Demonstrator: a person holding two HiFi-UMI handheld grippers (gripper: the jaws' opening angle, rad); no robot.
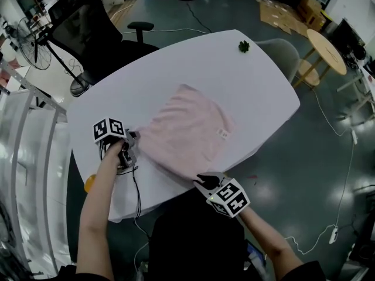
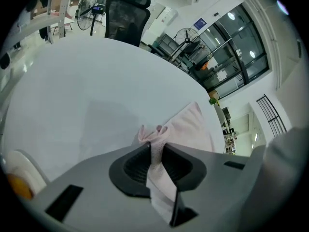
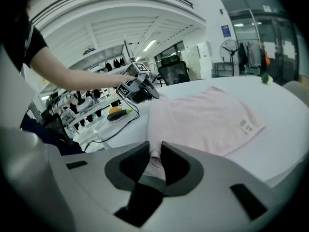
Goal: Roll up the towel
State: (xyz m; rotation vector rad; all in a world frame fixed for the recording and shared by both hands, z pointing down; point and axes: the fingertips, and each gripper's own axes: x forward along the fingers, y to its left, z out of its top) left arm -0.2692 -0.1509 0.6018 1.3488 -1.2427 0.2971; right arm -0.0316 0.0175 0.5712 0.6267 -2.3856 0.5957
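Observation:
A pale pink towel [image 1: 187,130] lies spread flat on the white table [image 1: 193,63], with a small label near its right edge. My left gripper [image 1: 133,138] is at the towel's near-left corner and is shut on it; in the left gripper view the bunched pink cloth [image 2: 159,132] rises between the jaws of that gripper [image 2: 157,153]. My right gripper [image 1: 202,180] is at the table's front edge, on the towel's near-right corner. There the towel's [image 3: 203,120] edge runs down between the jaws of the right gripper [image 3: 155,161], which pinch it. Across the cloth the left gripper [image 3: 137,88] shows too.
A small green thing [image 1: 244,46] sits at the table's far side. A black office chair [image 1: 88,22] stands behind the table at the left. An orange object [image 1: 89,183] and a black cable [image 1: 139,198] are at the near-left edge. A round wooden table [image 1: 325,48] is far right.

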